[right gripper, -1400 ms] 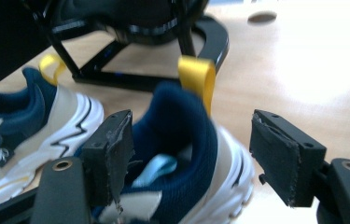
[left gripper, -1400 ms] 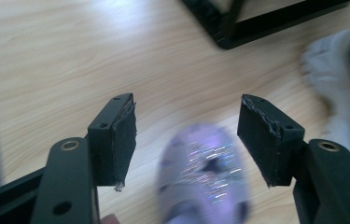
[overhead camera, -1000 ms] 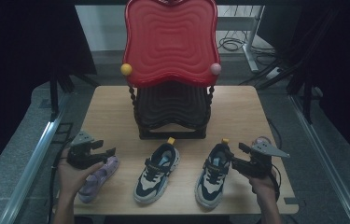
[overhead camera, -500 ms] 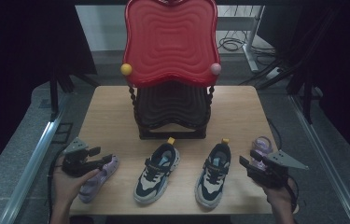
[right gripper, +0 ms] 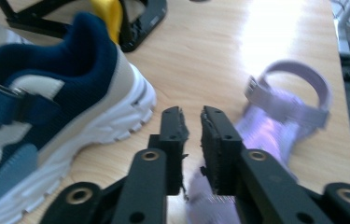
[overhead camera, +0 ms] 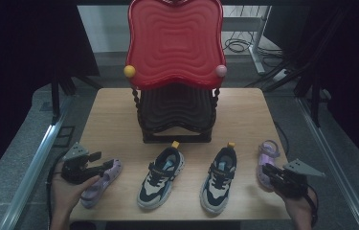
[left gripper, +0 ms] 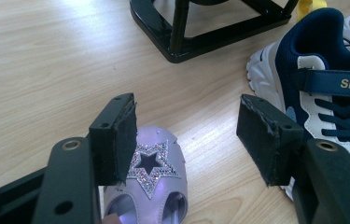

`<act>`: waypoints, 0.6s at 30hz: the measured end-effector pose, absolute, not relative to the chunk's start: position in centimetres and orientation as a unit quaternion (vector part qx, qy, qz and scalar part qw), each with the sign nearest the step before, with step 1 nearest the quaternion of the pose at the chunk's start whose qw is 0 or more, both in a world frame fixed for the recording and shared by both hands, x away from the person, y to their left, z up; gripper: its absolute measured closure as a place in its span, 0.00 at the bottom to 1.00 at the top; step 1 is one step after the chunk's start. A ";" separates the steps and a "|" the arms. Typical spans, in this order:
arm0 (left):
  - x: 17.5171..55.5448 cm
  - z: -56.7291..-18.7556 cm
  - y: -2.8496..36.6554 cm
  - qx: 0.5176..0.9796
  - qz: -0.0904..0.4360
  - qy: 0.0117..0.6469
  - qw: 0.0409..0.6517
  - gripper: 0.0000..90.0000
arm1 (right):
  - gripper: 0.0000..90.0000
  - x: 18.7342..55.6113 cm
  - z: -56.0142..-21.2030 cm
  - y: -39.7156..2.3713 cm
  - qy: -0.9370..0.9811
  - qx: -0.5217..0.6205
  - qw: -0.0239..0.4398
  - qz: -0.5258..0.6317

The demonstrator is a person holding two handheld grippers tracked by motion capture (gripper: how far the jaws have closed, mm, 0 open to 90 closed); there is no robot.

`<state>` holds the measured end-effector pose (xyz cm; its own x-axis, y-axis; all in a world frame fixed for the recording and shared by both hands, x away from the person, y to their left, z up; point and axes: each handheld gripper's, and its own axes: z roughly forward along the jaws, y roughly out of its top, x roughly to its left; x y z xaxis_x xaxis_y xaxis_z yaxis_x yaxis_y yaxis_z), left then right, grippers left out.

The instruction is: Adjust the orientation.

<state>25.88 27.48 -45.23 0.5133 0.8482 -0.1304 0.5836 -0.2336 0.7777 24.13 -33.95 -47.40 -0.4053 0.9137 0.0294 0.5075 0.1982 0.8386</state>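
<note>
A purple sandal with a glitter star [overhead camera: 101, 182] [left gripper: 149, 186] lies at the table's front left. My left gripper [overhead camera: 104, 162] [left gripper: 186, 135] hovers over its toe with jaws wide apart, and nothing is between the pads. A second purple sandal [overhead camera: 267, 155] [right gripper: 284, 107] lies at the front right. My right gripper [overhead camera: 268, 171] [right gripper: 192, 116] sits over its toe end. Its jaws have just been closing and stand nearly together, with a strip of purple showing between the pads low down. The heel strap lies beyond the fingertips.
Two navy-and-white sneakers [overhead camera: 162, 177] [overhead camera: 220, 179] stand side by side between the sandals, toes toward me. Behind them is a black rack [overhead camera: 177, 110] with a red wavy top [overhead camera: 174, 43]. The wooden table [overhead camera: 244, 110] has bare surface at both sides of the rack.
My right gripper moved right, away from the right sneaker, to the right sandal, and its jaws went from wide apart to nearly together. The left gripper stayed over the left sandal.
</note>
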 end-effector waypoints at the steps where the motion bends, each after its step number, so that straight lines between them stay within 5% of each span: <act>1: 25.9 -45.3 27.5 0.768 0.162 0.466 0.408 0.43 | 0.91 24.1 -47.5 -34.3 0.731 0.491 0.248 0.404; 18: 25.9 -45.2 27.5 0.772 0.158 0.459 0.411 0.43 | 1.00 22.5 -49.3 -39.1 0.701 0.555 0.260 0.365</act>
